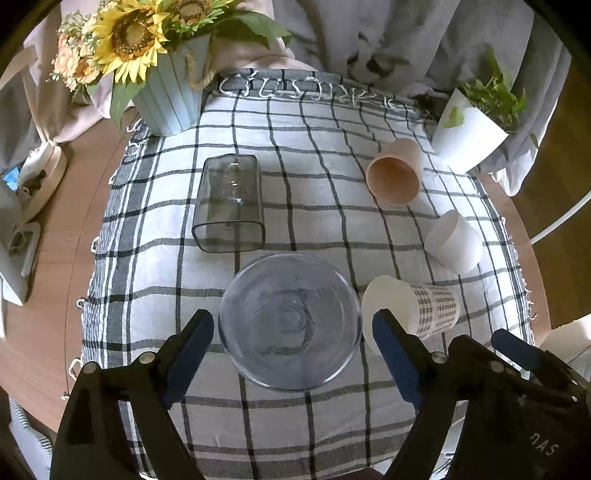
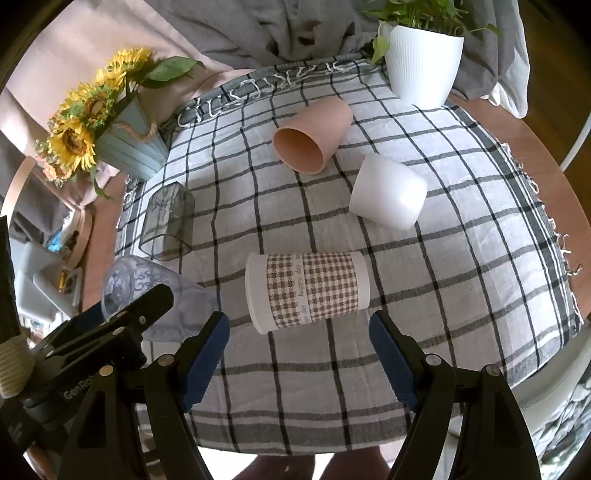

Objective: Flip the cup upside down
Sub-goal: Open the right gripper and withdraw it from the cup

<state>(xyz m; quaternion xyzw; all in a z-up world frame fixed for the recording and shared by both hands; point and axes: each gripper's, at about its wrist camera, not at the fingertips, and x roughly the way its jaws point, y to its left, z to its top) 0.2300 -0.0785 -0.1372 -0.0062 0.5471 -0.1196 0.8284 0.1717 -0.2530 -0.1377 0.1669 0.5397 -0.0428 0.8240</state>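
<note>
Lying on their sides across a checked tablecloth (image 2: 461,229): five cups. Nearest the left gripper (image 1: 291,339), fingers spread wide apart, a clear patterned glass cup (image 1: 290,321), mouth facing the left wrist camera, sitting between the two blue pads (image 1: 184,354) without visible contact. Just beside it, a houndstooth paper cup (image 2: 306,291), directly ahead of the right gripper (image 2: 299,343), whose fingers also stand wide apart and clamp on nothing. Farther back, a smoky square-sided glass (image 1: 229,205) on the left, a peach cup (image 2: 312,134) with its mouth toward the cameras, and a plain white cup (image 2: 388,192) near it. At the far edge of the cloth, a pale blue pot of sunflowers (image 1: 129,40) on the left and a white ribbed planter (image 2: 423,66) with green leaves on the right. Behind, rumpled grey fabric (image 2: 295,29).
</note>
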